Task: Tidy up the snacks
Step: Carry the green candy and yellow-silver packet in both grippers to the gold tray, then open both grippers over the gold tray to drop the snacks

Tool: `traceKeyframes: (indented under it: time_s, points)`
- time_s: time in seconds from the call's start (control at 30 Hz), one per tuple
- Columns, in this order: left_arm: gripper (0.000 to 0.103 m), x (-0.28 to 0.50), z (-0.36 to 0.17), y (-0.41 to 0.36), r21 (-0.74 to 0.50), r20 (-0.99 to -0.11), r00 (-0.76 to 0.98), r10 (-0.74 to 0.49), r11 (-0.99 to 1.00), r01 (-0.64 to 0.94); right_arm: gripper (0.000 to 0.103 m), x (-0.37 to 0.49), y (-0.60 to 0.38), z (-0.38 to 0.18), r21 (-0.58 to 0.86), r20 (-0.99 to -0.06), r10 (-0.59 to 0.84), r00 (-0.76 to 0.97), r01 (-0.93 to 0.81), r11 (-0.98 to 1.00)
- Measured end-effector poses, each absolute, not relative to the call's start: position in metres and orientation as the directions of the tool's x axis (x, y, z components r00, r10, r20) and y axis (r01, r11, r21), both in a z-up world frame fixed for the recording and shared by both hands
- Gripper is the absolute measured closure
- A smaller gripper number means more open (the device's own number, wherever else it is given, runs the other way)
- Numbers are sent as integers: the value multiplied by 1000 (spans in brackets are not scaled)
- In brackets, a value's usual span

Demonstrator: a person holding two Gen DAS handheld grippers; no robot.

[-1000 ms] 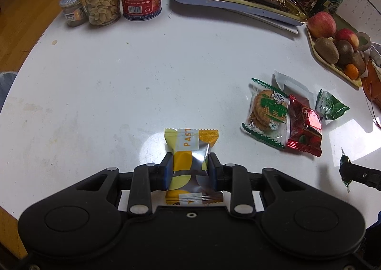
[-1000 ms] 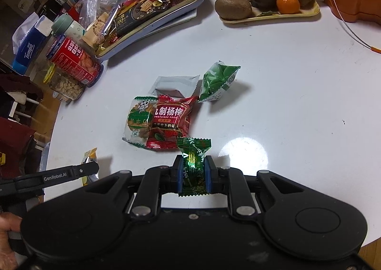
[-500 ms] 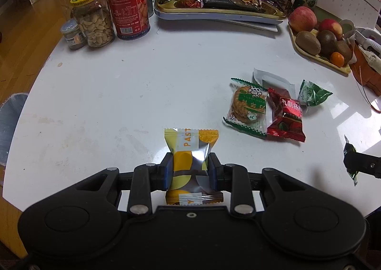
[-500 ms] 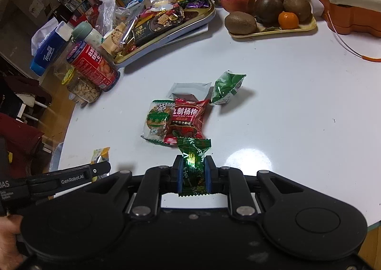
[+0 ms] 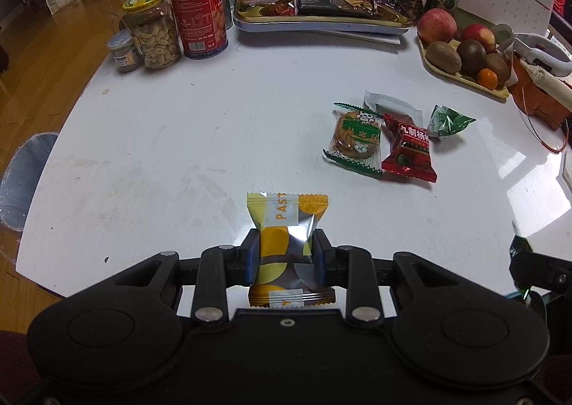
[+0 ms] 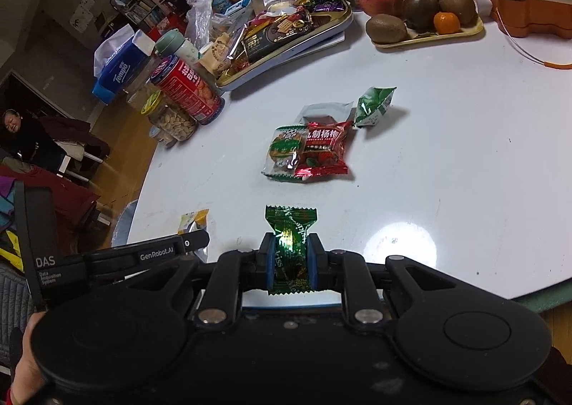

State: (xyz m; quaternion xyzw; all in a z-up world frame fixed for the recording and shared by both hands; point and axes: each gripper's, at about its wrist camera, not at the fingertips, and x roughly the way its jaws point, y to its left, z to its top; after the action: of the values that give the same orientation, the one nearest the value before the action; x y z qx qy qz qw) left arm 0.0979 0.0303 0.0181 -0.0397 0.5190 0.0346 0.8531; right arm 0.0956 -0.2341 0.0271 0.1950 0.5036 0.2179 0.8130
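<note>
Above the white round table (image 5: 221,126), the left gripper (image 5: 286,260) is grasping the yellow foil pastry packet (image 5: 284,244) and the right gripper (image 6: 289,260) the green foil candy (image 6: 290,247); both have been rising, heading toward the gold snack tray (image 5: 321,20).

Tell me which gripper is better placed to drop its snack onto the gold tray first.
Left, probably. The left gripper, shut on the yellow packet, faces the gold tray almost straight ahead. The right gripper, shut on the green candy, sees it off to the side.
</note>
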Motion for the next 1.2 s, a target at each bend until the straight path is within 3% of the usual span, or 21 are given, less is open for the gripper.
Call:
traceKeyframes:
  time_s: [0.73,1.2]
  points:
    - [65,27,20,-31,-115,-901,411,-136,991,74,83,25,-249,8,487,-795,509,329,-154,860]
    - [65,3,7,-48,-82,-917,384,-109,993,87,83,7,-252,-1,434,-832,460,310,-154,888]
